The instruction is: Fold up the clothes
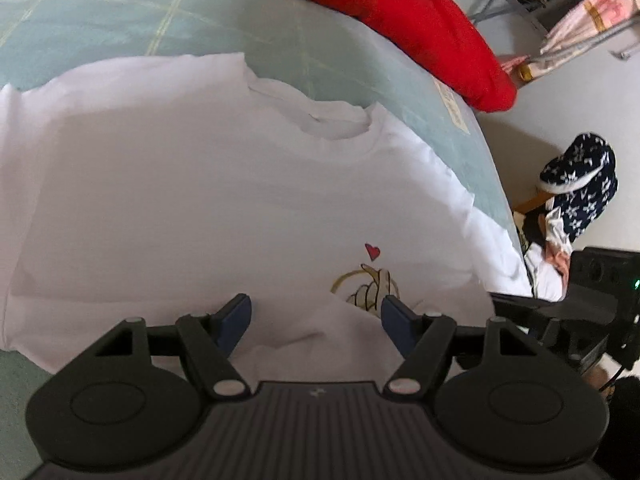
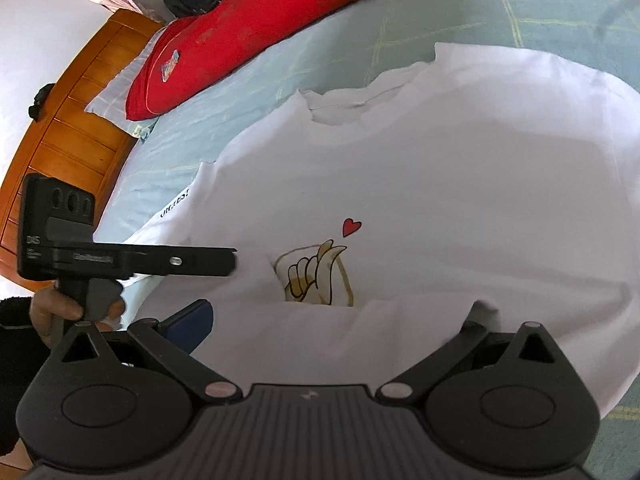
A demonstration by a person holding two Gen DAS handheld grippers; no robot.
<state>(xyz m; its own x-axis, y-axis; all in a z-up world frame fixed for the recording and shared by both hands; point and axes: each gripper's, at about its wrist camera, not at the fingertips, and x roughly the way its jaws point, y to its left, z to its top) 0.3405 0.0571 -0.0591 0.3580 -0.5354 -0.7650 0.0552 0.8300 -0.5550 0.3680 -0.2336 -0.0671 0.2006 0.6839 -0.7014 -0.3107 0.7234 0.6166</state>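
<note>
Left wrist view: a white T-shirt [image 1: 224, 184] is seen spread front-up on a pale green bed sheet [image 1: 120, 12], collar toward 12 o'clock, the heart-and-hand print [image 1: 370, 280] near the lower middle.
Right wrist view: the same shirt [image 2: 440, 184] is shown with its collar at 11 o'clock and a sleeve bearing dark lettering at 9 o'clock.
Bottom hem: the lower edge has been turned up over the body, its fold line crossing the foot of the print (the print is partly covered in both views).
Left gripper [image 1: 316, 314]: the jaws are held well apart over the turned-up hem; no cloth is seen pinched between the blue pads [image 1: 236, 316].
Right gripper [image 2: 340, 320]: only one blue pad [image 2: 190, 320] is visible at 8 o'clock, the other finger being hidden under white cloth at 4 o'clock; the arms look spread, but whether cloth is held cannot be told.
Surroundings: a red pillow [image 1: 420, 20] lies at 1 o'clock beyond the shirt, well apart from it.
Done so far: the shirt is laid flat and a first upward fold of the hem appears begun.
Left to do: judging by the spread sleeves and full width, the side folds and the final halving are not yet done (an early stage, by this reading).
</note>
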